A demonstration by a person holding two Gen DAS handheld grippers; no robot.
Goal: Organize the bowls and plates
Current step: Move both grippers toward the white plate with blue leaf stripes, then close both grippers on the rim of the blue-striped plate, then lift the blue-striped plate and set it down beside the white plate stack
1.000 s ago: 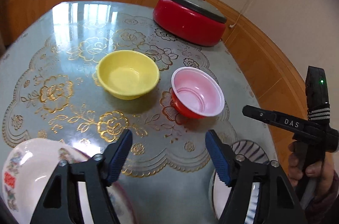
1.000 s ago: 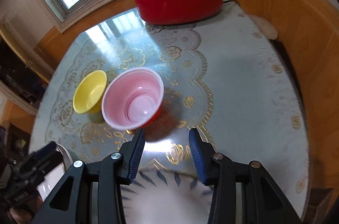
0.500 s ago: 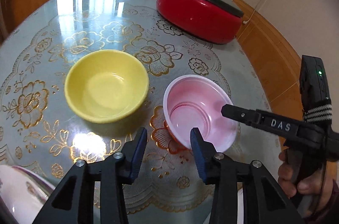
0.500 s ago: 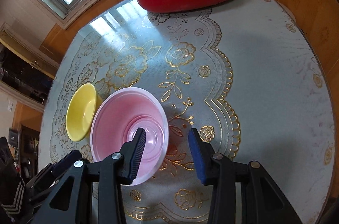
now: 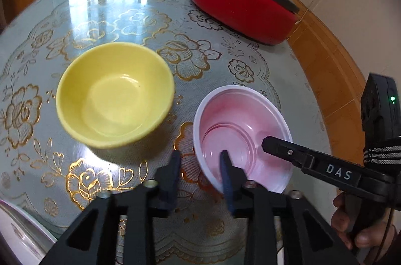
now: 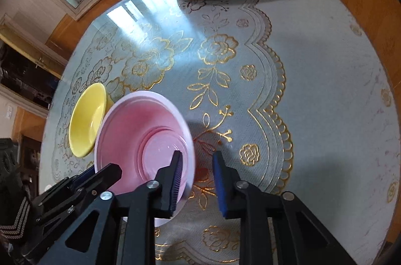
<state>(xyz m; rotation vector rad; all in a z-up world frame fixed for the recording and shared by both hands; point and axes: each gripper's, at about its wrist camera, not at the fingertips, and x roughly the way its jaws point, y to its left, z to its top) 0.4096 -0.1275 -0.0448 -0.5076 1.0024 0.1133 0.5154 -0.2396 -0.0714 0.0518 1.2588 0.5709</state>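
Window light is being reflected by the glossy table cover [image 5: 120,4]; a smooth plastic sheen is being shown by both bowls, yellow [image 5: 114,94] and pink [image 5: 241,137].

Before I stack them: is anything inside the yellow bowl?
Nothing shows inside the yellow bowl: the left wrist view sees its bare, glossy bottom. In the right wrist view the pink bowl covers part of its rim.

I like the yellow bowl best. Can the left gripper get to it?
Probably yes. The yellow bowl sits uncovered just beside the pink bowl. The left gripper straddles the pink bowl's rim, jaws apart, so it would need to lift clear first.
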